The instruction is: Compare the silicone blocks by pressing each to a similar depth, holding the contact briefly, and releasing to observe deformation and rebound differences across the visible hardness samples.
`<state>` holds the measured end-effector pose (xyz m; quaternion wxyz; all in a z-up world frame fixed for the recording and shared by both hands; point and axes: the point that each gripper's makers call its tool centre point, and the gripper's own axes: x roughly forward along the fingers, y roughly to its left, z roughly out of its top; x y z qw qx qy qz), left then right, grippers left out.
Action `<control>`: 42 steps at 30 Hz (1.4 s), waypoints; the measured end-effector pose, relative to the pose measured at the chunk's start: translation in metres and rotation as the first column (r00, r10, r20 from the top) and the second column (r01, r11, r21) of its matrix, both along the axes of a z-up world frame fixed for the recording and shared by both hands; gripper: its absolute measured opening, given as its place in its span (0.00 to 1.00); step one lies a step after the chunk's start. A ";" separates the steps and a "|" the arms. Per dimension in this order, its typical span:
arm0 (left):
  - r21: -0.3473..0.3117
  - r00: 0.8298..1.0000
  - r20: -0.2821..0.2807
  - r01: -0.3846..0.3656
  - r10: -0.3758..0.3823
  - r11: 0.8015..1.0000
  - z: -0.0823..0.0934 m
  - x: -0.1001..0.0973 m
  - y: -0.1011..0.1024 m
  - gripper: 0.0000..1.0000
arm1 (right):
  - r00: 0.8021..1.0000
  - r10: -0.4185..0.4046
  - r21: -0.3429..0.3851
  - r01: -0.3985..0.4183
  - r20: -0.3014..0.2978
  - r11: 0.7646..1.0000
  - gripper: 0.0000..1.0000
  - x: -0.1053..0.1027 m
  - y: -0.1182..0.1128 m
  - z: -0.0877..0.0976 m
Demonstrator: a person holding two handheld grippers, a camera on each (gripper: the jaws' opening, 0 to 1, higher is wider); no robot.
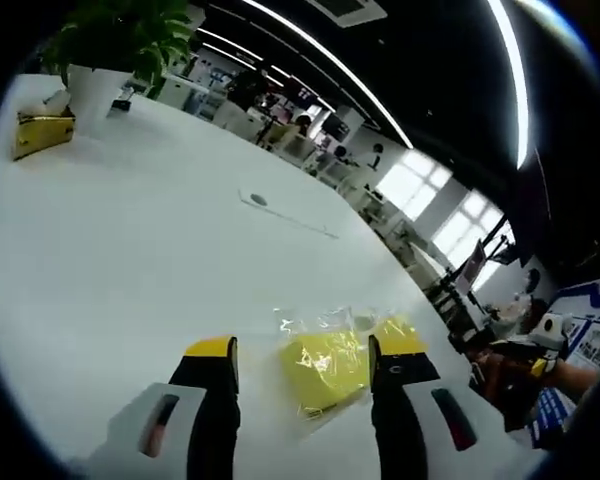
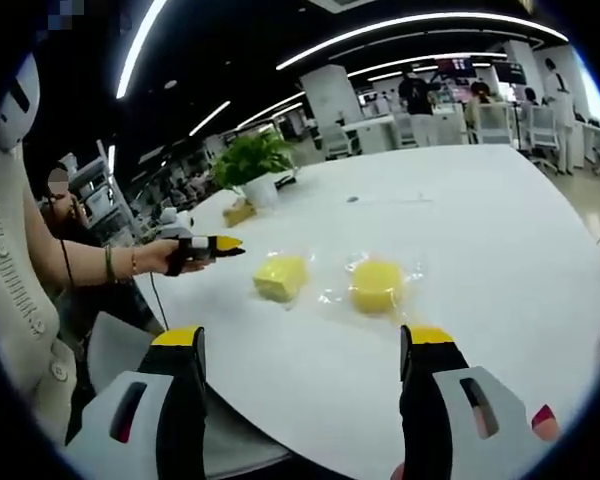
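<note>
Two yellow silicone blocks lie in clear plastic bags on the white table [image 2: 500, 230]: a squarish block [image 2: 282, 277] on the left and a rounder block [image 2: 377, 285] on the right. My right gripper [image 2: 303, 340] is open near the table's front edge, short of both blocks and touching neither. A hand holds my left gripper [image 2: 220, 246] off to the left of the blocks. In the left gripper view, my left gripper [image 1: 306, 350] is open, and one bagged yellow block [image 1: 325, 370] lies on the table [image 1: 130, 250] ahead of its jaws.
A potted plant [image 1: 120, 40] [image 2: 252, 160] and a yellow tissue box [image 1: 40, 130] [image 2: 238, 212] stand at the table's far end. A small grey disc [image 1: 258, 200] lies mid-table. A person's arm [image 2: 80, 260] reaches in from the left. Office desks fill the background.
</note>
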<state>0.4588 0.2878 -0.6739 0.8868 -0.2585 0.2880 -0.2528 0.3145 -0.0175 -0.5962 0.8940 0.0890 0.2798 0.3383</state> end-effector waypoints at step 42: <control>-0.378 0.976 -0.204 -0.008 -0.075 0.926 -0.039 0.031 -0.051 0.20 | 0.996 -0.031 -0.065 0.025 -0.079 0.998 0.73 0.008 -0.010 -0.025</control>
